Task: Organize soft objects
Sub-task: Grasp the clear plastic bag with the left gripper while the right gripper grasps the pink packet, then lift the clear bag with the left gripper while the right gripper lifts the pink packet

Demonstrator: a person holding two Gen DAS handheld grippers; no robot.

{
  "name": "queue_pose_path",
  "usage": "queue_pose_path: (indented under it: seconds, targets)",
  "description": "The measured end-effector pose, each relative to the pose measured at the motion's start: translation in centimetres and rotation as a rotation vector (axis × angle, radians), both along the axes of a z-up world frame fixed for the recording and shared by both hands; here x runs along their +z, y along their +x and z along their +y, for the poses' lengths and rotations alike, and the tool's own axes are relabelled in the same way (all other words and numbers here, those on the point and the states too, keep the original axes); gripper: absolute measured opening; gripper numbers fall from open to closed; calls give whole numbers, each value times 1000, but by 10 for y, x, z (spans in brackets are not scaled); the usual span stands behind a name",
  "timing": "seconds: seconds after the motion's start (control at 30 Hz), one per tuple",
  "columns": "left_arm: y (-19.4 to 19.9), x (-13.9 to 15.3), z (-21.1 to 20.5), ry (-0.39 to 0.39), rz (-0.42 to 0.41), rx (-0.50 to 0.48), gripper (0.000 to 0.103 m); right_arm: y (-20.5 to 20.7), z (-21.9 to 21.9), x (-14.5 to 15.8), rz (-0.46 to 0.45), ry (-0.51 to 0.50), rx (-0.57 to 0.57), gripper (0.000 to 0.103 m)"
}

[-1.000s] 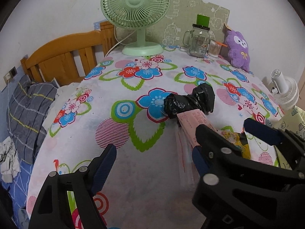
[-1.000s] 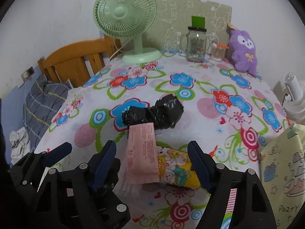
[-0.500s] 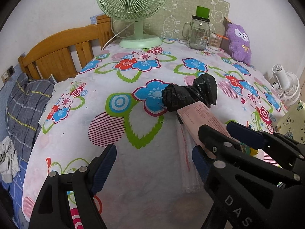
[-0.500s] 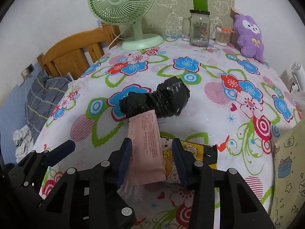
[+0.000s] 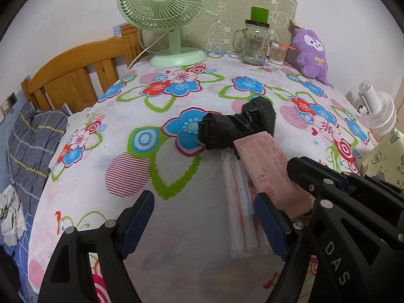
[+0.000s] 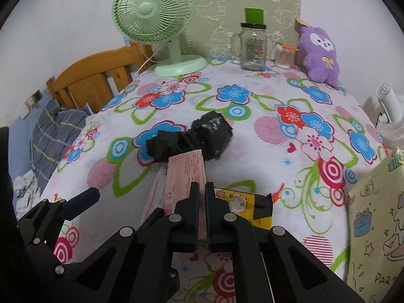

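A flat pink packet [image 6: 185,174] lies on the flowered tablecloth [image 6: 252,136], its far end against a crumpled black plastic bag [image 6: 194,137]. My right gripper [image 6: 201,197] is shut on the packet's near end. In the left wrist view the pink packet [image 5: 265,166] runs into the right gripper's black frame [image 5: 353,227]. Clear plastic sleeves [image 5: 240,202] lie under and beside it. A yellow cartoon pouch [image 6: 242,202] lies just right of the packet. My left gripper [image 5: 204,219] is open and empty, low over the cloth left of the sleeves.
At the table's back stand a green fan [image 6: 161,25], a glass jar mug [image 6: 252,45], a cotton-swab holder [image 6: 284,55] and a purple plush [image 6: 320,55]. A yellow paper bag [image 6: 376,227] stands at the right edge. A wooden chair [image 5: 75,75] and bedding are on the left.
My right gripper's jaws have closed from wide open onto the pink packet's near end. My left gripper has stayed open and shifted little.
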State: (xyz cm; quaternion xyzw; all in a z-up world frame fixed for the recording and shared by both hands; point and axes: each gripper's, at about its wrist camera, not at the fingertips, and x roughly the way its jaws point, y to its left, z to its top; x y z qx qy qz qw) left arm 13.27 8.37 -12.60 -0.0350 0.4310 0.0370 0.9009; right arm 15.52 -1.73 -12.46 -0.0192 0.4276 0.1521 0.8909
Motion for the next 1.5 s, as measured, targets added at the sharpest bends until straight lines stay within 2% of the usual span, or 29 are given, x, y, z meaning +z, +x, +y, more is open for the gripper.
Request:
queue_pose_path:
  seconds: [0.17,0.23,0.33,0.4,0.47,0.5,0.57,0.63,0.7,1.0,1.27,1.5]
  targets:
    - [3,-1,-6,-3,3,-20,83,-1,-8,0,-3,-12,-23,7]
    - [4,-2,-9,-13,5,-31,78,-1,-11,0,-6,-14,-31,7]
    - [6,-5,-12,-41,14,-57,66,0,-15,-2,7,-10,-39,7]
    - [6,-4,-13,-57,9,-73,50,1,-18,-2,16,5,-43,7]
    - [7,-4,-14,-75,10,-86,39,3,-19,-2,27,16,-44,8]
    - [7,-3,-16,-80,9,-95,34,4,-20,-2,32,19,-49,12]
    - [6,-3,-18,-82,6,-108,25,6,-22,-3,43,26,-62,29]
    - [6,-1,-20,-81,4,-119,21,7,-25,-4,52,52,-76,55]
    - [6,0,-20,-72,2,-116,18,7,-27,-4,57,75,-89,58]
    - [8,0,-10,-54,-4,-81,17,12,-17,-6,69,77,-60,58]
    - [11,-2,-3,-72,-6,-85,17,20,-9,-11,88,96,-55,56]
    - [12,-1,-1,-92,-5,-79,17,22,-2,-14,102,86,-25,17]
